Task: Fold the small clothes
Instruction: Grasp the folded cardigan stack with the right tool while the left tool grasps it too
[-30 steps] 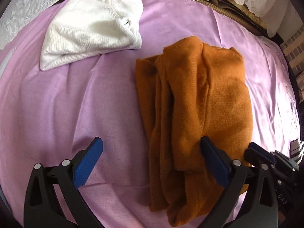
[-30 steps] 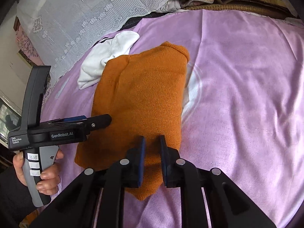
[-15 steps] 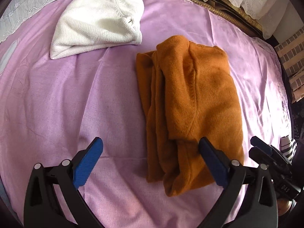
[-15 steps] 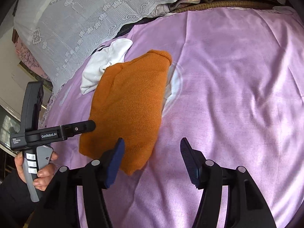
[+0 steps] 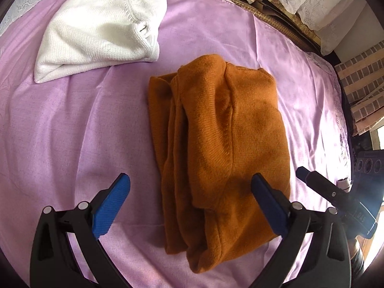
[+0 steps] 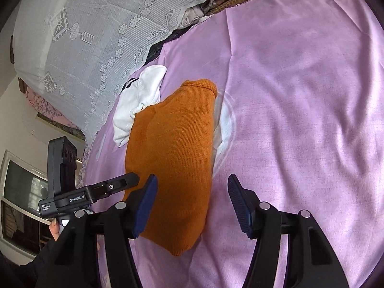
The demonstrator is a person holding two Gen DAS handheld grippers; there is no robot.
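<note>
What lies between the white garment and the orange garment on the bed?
Only bare purple sheet separates the white garment from the orange garment; the left wrist view shows it.

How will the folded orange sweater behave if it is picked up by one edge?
The orange sweater looks like soft knit, so it would probably droop. Its loose layers at one side would likely unfold. On the smooth purple sheet it should slide easily.

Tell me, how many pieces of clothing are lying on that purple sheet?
2. An orange sweater lies folded in the middle of the purple sheet, and a white sweater lies folded beyond it, toward the far edge. More could be hidden outside the views.
</note>
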